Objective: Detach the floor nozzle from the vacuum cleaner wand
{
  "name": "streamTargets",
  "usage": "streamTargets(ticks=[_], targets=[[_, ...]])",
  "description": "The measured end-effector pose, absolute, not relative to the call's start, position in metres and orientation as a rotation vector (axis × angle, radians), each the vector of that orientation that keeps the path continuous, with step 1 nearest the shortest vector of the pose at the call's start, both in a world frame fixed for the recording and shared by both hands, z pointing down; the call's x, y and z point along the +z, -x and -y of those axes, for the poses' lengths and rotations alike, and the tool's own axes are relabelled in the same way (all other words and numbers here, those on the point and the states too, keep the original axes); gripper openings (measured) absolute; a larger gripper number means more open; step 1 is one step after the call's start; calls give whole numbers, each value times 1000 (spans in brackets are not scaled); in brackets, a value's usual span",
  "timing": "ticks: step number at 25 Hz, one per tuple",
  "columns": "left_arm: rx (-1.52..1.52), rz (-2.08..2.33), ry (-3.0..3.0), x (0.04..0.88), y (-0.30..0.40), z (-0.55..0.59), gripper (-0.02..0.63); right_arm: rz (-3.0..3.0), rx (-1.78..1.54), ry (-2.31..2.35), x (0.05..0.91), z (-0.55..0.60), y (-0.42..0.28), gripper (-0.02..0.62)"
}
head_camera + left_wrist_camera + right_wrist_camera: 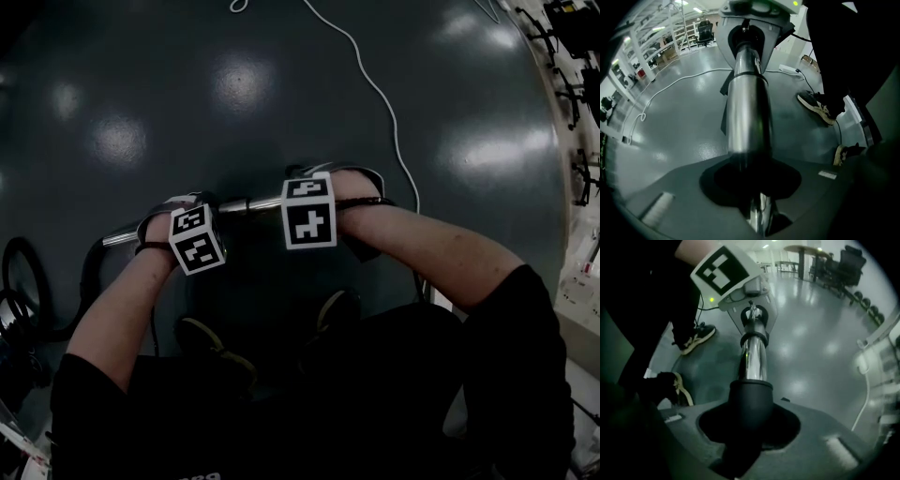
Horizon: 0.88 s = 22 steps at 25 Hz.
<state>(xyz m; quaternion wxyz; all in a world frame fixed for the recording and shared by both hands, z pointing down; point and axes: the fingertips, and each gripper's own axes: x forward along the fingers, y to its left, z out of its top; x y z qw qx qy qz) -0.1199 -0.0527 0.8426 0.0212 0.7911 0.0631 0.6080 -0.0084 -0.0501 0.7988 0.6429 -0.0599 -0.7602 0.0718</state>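
I have the wand point(246, 204) level above the floor point(281, 84), running from 9 to 3 o'clock in the head view. My left gripper point(187, 230) has its jaws clamped on the chrome of it. Close by at its 3 o'clock, my right gripper point(309, 214) has its jaws gripping the black nozzle neck point(751, 401), with the wand seated in it. My shoes point(220, 352) stand at 6 o'clock, and a white cable point(375, 94) trails toward 12

shiny chrome wand point(247, 204), held level crosswise, black nozzle neck point(750, 401) sleeved over its right end
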Motion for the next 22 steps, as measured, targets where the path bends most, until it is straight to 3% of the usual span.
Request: streamTargets(ticks=[5,7,22], targets=[[1763,-211,-2425,836,115,51,115,1610,-445,-76,794,87,0,104],[1740,-200,-2435,836,113,53,114,1592,-527,-110,794,93,0,103],[1846,-124,-2549,837,105,61,109,1620,851,384,779,27,-6,109]])
